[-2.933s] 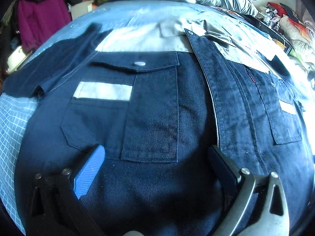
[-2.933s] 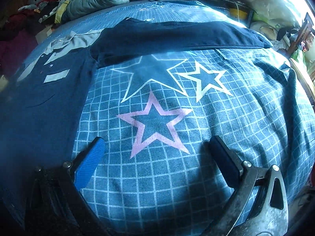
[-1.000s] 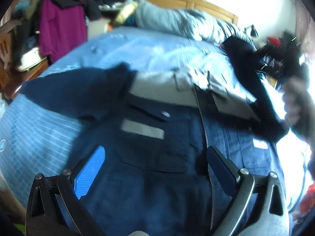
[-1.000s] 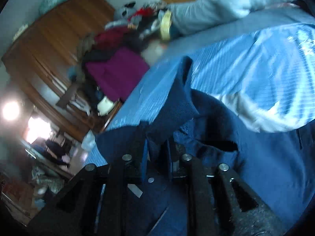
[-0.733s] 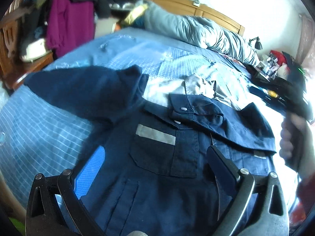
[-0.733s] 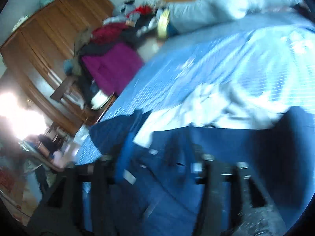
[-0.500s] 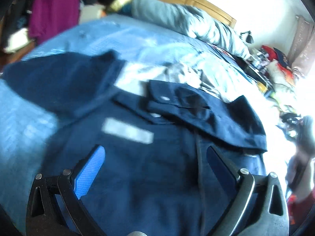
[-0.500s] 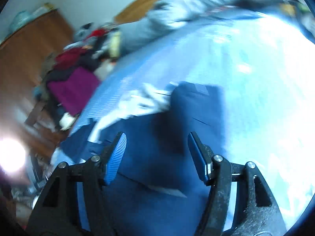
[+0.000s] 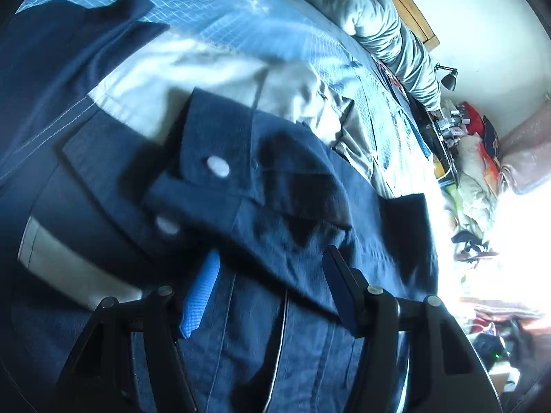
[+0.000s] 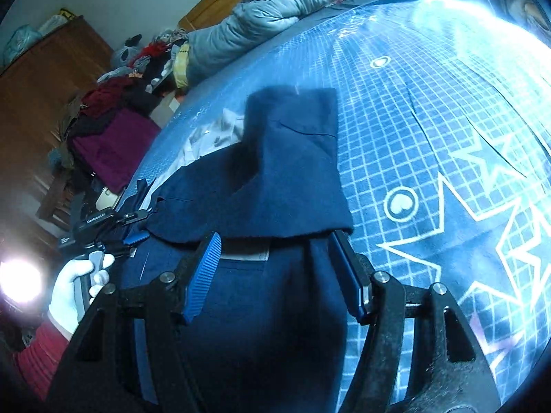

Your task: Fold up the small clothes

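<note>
While the navy denim shirt with pale grey yoke (image 9: 213,309) is lying spread on the blue grid-and-star bedspread (image 10: 430,130), its folded-over sleeve (image 9: 275,186) is covering the chest. The left gripper (image 9: 270,287) is hovering just over it, fingers parted and holding nothing; the right gripper (image 10: 275,268) is likewise spread wide. A grey duvet (image 10: 261,10) is bunching beyond, a purple cloth pile (image 10: 113,144) crowding the bedside.

There is one dark blue shirt (image 9: 275,206) on one bed cover (image 10: 430,110) with a grid pattern. Two pale snap buttons (image 9: 217,166) show on the shirt. There are two grippers: the left gripper (image 9: 270,292) and the right gripper (image 10: 275,268). One gloved hand (image 10: 74,289) is visible. One grey duvet (image 10: 261,10) lies at the far end.
</note>
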Action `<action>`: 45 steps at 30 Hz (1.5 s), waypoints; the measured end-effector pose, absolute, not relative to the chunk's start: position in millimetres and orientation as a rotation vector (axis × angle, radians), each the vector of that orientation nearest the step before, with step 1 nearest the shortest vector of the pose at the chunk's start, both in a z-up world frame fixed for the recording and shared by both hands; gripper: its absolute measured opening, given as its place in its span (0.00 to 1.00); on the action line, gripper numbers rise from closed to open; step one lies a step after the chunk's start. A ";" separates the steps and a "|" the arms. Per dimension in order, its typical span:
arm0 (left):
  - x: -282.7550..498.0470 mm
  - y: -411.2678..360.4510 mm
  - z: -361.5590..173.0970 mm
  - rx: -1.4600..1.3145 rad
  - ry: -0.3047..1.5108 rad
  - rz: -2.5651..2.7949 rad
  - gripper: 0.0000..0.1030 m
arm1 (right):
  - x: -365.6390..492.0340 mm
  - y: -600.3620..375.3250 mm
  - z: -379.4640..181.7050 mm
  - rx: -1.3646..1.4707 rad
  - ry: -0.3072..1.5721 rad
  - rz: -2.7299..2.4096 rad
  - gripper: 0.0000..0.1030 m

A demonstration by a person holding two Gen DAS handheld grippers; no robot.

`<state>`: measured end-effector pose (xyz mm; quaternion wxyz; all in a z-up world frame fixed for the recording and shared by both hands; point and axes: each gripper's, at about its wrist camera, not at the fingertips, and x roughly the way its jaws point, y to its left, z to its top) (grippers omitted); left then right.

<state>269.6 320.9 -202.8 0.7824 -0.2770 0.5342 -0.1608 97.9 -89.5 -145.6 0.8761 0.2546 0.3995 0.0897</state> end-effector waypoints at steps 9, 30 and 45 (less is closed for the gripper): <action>248.4 333.0 -158.1 -0.551 0.904 -0.282 0.02 | 95.5 -80.2 -144.0 0.498 0.812 0.205 0.63; 206.5 424.8 -178.4 -0.569 0.901 -0.169 0.37 | 126.4 -91.5 -149.6 0.360 0.832 0.140 0.28; 210.3 693.6 -231.3 -0.861 0.868 0.125 0.41 | 142.5 -26.9 -163.5 0.290 0.959 0.146 0.50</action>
